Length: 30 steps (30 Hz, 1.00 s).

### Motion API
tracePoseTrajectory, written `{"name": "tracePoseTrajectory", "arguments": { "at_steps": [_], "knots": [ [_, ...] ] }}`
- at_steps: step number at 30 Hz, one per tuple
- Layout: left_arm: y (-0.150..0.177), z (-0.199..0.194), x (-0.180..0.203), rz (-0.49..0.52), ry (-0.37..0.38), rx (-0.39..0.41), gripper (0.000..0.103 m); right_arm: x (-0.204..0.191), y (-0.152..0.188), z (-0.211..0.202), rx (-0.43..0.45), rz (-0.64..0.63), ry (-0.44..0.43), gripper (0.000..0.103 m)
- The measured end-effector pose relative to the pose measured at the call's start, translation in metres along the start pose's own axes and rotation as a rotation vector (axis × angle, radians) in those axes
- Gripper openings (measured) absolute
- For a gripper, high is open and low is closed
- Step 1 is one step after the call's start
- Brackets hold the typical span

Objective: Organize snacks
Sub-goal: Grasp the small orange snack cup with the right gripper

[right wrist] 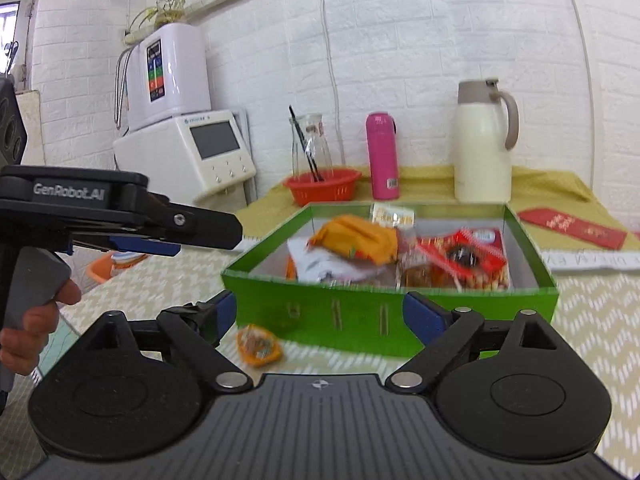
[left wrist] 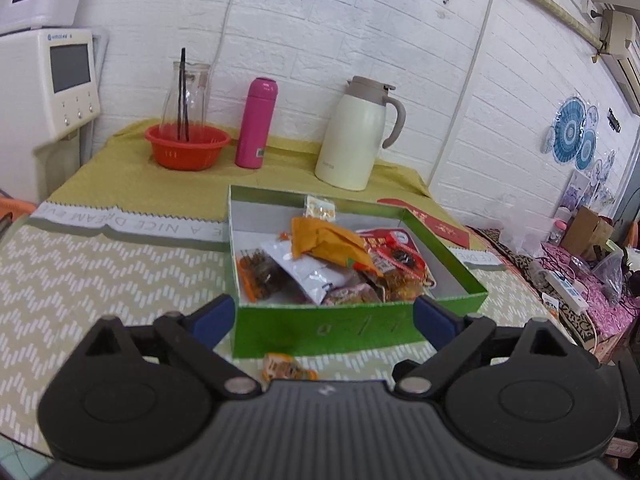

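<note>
A green box (left wrist: 352, 332) sits open on a table (left wrist: 100, 280) covered with a pale zigzag cloth, and it holds a loose heap of snack packets: an orange bag (left wrist: 328, 242) on top, a white pouch (left wrist: 308, 272) under it, a red packet (left wrist: 394, 250) toward the right side, and a small pale packet (left wrist: 319, 206) leaning on the far wall. The left gripper (left wrist: 324, 316) hovers just in front of the box's near wall, its blue-padded jaws spread wide with nothing between them. The right gripper (right wrist: 318, 314) faces the same box from a little further round, its jaws also standing well apart and empty. One small orange snack packet (right wrist: 258, 346) lies on the cloth outside the box, just beside the near wall and low between the right gripper's fingers without touching them; in the left view it shows partly hidden behind the gripper body. In the right view the left gripper appears from the side, held by a hand (right wrist: 32, 332) at the picture's left edge. Beyond the box, against a white brick wall, stand a red basket (left wrist: 187, 146) with a glass carafe (left wrist: 188, 92) in it, a pink flask (left wrist: 256, 122) and a cream jug (left wrist: 356, 136). Red envelopes (right wrist: 572, 226) lie on the yellow cloth to the right of the box.
</note>
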<state>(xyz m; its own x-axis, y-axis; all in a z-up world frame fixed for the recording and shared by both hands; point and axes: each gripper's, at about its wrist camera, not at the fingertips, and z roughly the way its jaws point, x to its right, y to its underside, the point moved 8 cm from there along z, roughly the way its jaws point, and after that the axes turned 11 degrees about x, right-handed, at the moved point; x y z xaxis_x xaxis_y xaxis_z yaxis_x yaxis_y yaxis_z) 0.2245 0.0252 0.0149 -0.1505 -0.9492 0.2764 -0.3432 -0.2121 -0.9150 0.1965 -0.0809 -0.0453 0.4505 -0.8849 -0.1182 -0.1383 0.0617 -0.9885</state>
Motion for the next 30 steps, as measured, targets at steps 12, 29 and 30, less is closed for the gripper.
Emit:
{"name": "tracePoseTrajectory", "arguments": {
  "at_steps": [12, 29, 30],
  "knots": [
    [0.050, 0.003, -0.030, -0.003, 0.012, -0.103, 0.094, -0.024, 0.042, 0.013, -0.169, -0.057, -0.039, 0.103],
    [0.048, 0.046, -0.041, -0.091, 0.091, -0.188, 0.051, -0.052, 0.048, 0.061, -0.252, -0.097, -0.116, 0.100],
    [0.048, 0.047, -0.042, -0.091, 0.093, -0.192, 0.049, -0.053, 0.048, 0.063, -0.254, -0.100, -0.117, 0.099]
  ]
}}
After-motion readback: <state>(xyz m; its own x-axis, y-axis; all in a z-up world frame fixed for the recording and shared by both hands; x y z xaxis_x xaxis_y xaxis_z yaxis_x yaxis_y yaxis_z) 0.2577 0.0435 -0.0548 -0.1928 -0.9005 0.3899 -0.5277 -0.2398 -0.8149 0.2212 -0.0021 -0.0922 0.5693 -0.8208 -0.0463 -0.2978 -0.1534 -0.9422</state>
